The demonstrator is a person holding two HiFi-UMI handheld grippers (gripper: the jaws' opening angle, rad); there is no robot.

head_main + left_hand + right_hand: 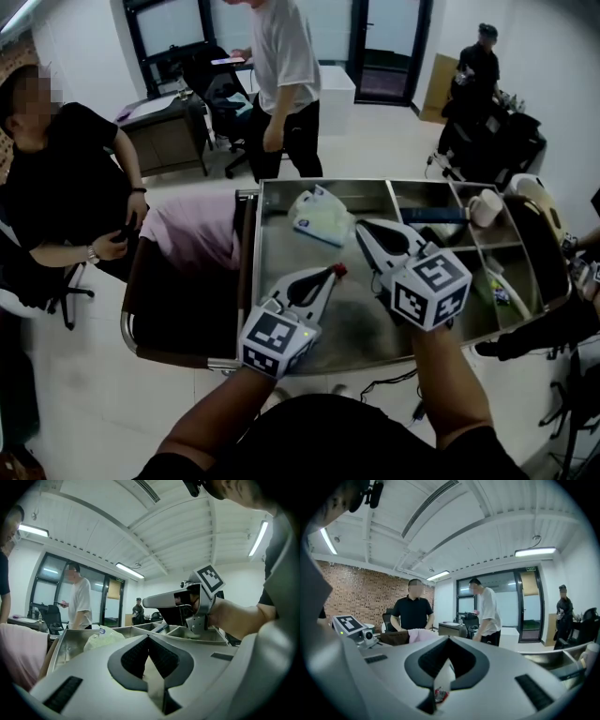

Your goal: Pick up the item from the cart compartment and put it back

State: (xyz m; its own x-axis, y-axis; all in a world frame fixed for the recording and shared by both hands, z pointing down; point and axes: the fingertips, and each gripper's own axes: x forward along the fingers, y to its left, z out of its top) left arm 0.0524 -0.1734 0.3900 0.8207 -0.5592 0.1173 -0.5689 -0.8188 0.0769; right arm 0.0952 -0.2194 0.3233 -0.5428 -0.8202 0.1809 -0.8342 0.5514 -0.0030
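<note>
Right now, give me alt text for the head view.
The left gripper and right gripper, both shut and empty, hover over the large compartment of a steel cart, where a pale plastic bag lies. Pink cloth lies left of the cart; people are nearby.

Head camera looks steeply down on the cart (281, 258); tool cameras look level, sharing the standing person (79, 604)

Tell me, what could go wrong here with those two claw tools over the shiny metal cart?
The right gripper hangs close to the left gripper; they could knock together. Both look shut, so either might just shove the crinkly white plastic bag across the steel cart rather than grasp it.
</note>
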